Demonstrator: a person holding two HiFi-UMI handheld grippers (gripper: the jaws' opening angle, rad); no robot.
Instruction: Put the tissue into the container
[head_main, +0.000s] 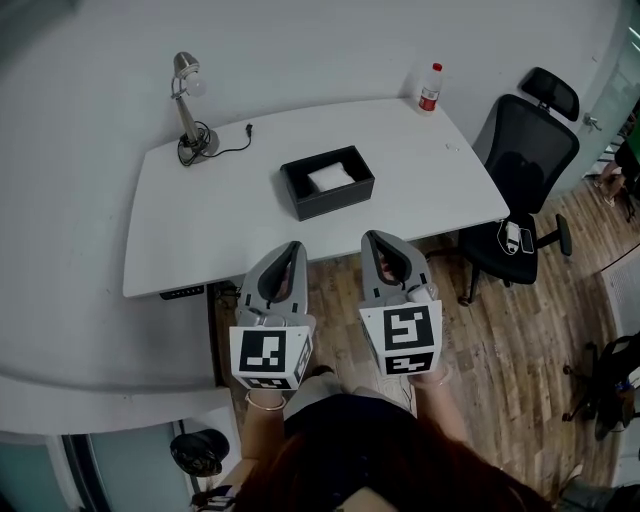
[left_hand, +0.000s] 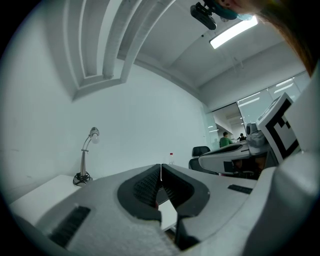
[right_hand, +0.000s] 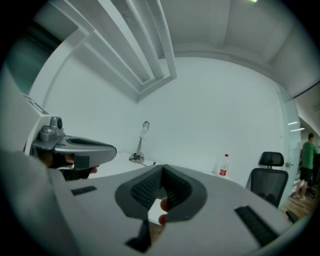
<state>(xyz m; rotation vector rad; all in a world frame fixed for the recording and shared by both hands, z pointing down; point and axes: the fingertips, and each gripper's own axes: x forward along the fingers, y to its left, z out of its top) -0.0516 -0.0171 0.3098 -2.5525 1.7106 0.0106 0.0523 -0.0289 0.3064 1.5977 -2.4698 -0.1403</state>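
- A lamp (head_main: 188, 105) stands at the left end of the table (head_main: 200, 220).
- The left gripper (head_main: 293, 246) hangs just short of the table, jaws together and empty.
- The black container (head_main: 300, 195) sits mid-table; the white sheet inside is probably the tissue (head_main: 331, 177).
- The right gripper (head_main: 372, 237) is alongside, jaws together and empty.

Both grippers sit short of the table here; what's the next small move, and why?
Probably just pull back and rest: the tissue already lies inside the container on the table, while the left gripper and right gripper are shut, empty and short of the table's edge.
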